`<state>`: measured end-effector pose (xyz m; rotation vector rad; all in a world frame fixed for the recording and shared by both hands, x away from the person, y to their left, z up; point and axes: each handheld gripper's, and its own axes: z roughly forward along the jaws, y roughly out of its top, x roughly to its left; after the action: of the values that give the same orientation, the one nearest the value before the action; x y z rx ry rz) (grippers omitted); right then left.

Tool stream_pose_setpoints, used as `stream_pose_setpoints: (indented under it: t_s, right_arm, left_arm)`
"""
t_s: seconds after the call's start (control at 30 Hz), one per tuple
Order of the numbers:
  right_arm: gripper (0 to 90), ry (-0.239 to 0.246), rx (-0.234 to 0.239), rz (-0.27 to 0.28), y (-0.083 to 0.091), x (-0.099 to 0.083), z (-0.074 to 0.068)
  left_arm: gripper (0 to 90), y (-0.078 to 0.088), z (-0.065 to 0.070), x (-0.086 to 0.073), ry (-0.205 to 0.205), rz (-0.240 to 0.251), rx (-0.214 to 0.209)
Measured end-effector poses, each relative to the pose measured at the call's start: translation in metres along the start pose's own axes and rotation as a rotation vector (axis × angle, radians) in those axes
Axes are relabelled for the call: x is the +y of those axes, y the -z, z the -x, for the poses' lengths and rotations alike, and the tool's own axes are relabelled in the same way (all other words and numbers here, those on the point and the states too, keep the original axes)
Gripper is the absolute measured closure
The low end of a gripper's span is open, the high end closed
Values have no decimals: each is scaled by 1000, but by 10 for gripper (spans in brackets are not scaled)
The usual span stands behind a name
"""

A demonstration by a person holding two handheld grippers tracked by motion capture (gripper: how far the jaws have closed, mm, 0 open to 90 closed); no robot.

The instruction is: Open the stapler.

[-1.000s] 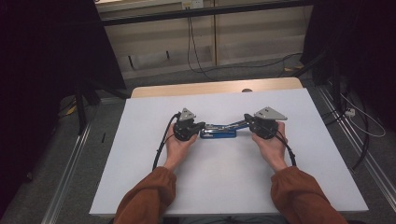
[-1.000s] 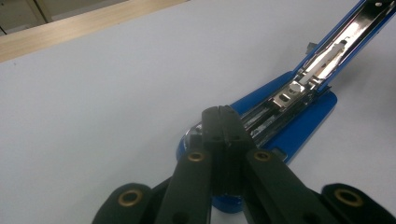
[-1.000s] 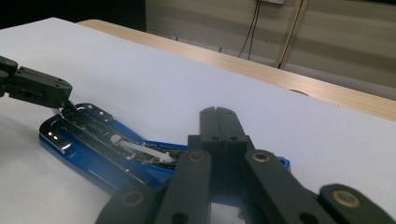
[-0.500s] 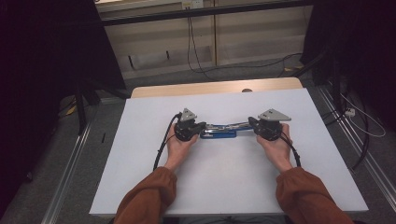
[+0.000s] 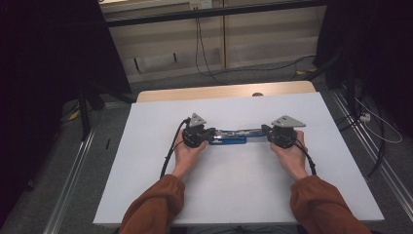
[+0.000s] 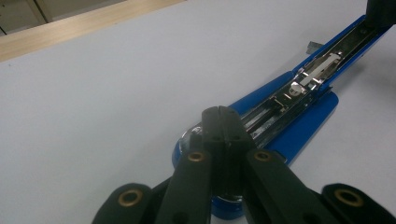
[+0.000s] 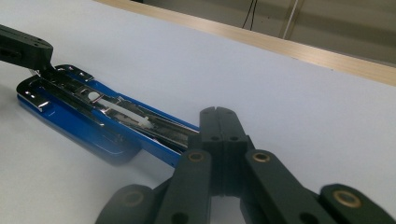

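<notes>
Right now the blue stapler (image 5: 233,136) lies swung open flat on the white table (image 5: 146,165), stretched between my two grippers; my left gripper (image 6: 224,122) has its jaws closed tight and rests on one end, my right gripper (image 7: 219,122) likewise closed at the other end. Neither pair clamps the stapler, so I judge it could skid or flip shut. If I press unevenly, the exposed metal staple channel (image 6: 308,79) might snap back.
</notes>
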<state>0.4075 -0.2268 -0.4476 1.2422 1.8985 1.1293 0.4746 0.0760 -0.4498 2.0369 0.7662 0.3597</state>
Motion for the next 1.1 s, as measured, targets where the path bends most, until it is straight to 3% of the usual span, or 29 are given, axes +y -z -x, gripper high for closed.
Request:
stream_pose_setpoints:
  t_s: [0.77,0.83,1.03,1.1]
  right_arm:
    - [900,-11,25,3,-2,-1,1]
    - [859,-24,39,15,-2,-1,1]
    - [835,-36,51,38,-1,1,0]
    - [791,-46,52,38,0,2,1]
  left_arm:
    - [900,4,1,3,9,45,-5]
    - [900,5,2,3,-4,45,2]
    - [871,7,2,3,1,59,0]
    - [845,8,2,3,8,67,3]
